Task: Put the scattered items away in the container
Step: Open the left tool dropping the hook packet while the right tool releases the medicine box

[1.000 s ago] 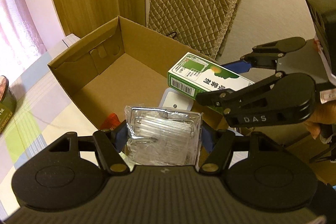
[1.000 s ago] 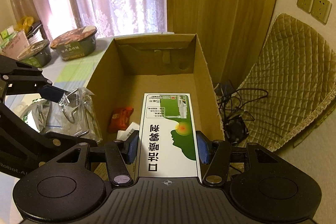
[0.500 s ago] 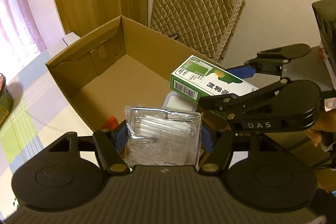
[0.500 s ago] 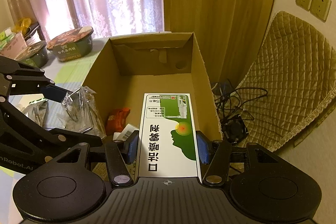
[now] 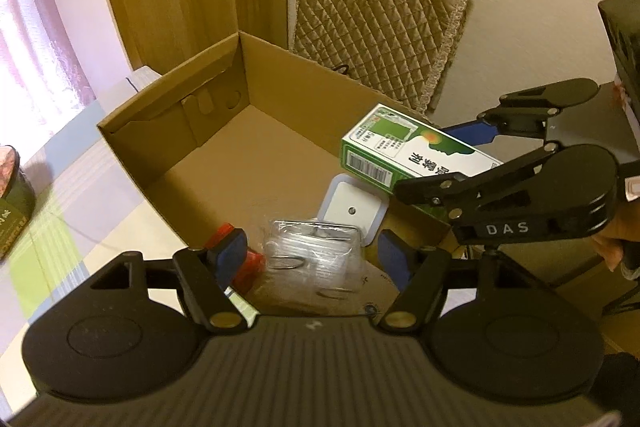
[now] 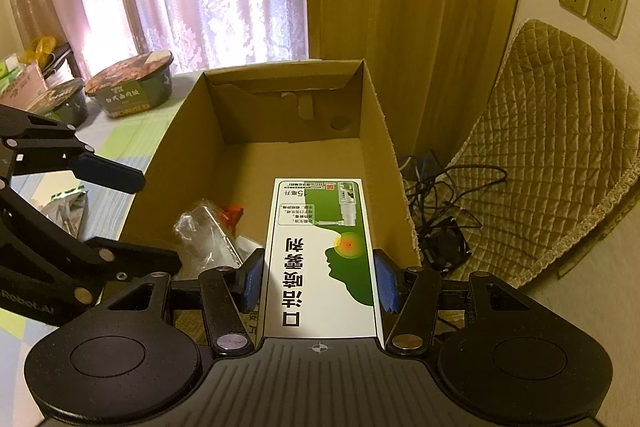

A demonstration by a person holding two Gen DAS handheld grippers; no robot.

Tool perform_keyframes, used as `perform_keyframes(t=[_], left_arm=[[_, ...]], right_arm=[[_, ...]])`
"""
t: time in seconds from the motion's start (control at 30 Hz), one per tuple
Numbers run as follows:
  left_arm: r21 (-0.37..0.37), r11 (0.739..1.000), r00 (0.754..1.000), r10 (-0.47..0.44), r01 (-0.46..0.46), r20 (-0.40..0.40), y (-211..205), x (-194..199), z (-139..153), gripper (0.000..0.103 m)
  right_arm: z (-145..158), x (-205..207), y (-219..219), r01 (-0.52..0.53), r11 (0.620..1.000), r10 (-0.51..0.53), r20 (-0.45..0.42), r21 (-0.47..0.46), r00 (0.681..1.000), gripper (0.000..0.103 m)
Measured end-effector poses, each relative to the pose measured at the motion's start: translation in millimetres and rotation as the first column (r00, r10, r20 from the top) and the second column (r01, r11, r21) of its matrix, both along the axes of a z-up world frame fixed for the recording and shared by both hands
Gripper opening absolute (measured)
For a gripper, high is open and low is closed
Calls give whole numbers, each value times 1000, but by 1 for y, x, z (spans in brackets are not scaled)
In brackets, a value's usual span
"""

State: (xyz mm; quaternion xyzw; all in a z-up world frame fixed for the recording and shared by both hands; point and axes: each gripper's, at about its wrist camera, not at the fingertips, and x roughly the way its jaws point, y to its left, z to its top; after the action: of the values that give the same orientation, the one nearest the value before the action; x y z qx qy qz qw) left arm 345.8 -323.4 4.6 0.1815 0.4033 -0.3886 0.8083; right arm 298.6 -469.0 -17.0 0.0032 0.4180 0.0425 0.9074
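An open cardboard box [image 5: 280,83] [image 6: 288,115] stands on the table. My left gripper [image 5: 313,255] [image 6: 156,221] hovers open over its near end. Below it, a clear plastic packet [image 5: 312,247] [image 6: 208,235] lies loose inside the box, free of both pads. It rests beside a red item [image 5: 246,267] [image 6: 232,213] and a white square item [image 5: 352,207]. My right gripper [image 6: 319,279] [image 5: 444,163] is shut on a green and white carton [image 6: 320,259] [image 5: 404,151], held level above the box's right side.
Two instant noodle bowls [image 6: 132,87] [image 6: 60,103] and a plastic bag [image 6: 68,211] sit on the checked tablecloth left of the box. A quilted chair cushion [image 5: 380,15] and tangled cables [image 6: 440,195] lie beyond the box's right wall.
My left gripper has opened, and the clear packet has dropped from its pads into the box. The right gripper keeps its hold on the carton, almost unmoved.
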Motion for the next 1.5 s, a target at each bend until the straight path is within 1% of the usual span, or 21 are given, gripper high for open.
perform_keyframes(t=[0.33, 0.73, 0.83, 0.97, 1.0, 1.03, 1.07, 1.2, 1.5], left_arm=[[-5, 1000, 1000, 12, -12, -3, 15, -2, 0, 68], [-17, 1000, 1000, 22, -22, -2, 23, -5, 2, 68], [-21, 999, 1000, 27, -27, 1, 26, -4, 3, 68], [-21, 999, 999, 32, -32, 8, 31, -3, 3, 68], [-21, 999, 999, 34, -34, 8, 32, -4, 3, 68], [-22, 999, 999, 36, -36, 6, 33, -4, 2, 68], [-22, 999, 999, 38, -38, 6, 35, -4, 2, 68], [-23, 999, 999, 47, -47, 3, 41, -6, 0, 68], [-31, 997, 998, 64, -64, -6, 52, -15, 2, 68]], right_arm=[[0, 1, 7, -11, 1000, 11, -1, 0, 1000, 58], [0, 8, 19, -28, 1000, 28, 6, -8, 1000, 58], [0, 11, 21, -21, 1000, 21, 19, -9, 1000, 58], [1, 15, 18, -1, 1000, 0, 69, 15, 998, 58], [1, 17, 16, 9, 1000, -10, 69, 18, 998, 62], [1, 17, 14, 18, 1000, -20, 72, 24, 997, 80], [2, 17, 13, 27, 999, -30, 80, 30, 996, 84], [3, 13, 10, 37, 999, -39, 84, 33, 996, 84], [1, -3, 9, 53, 998, -56, 55, 46, 997, 84]])
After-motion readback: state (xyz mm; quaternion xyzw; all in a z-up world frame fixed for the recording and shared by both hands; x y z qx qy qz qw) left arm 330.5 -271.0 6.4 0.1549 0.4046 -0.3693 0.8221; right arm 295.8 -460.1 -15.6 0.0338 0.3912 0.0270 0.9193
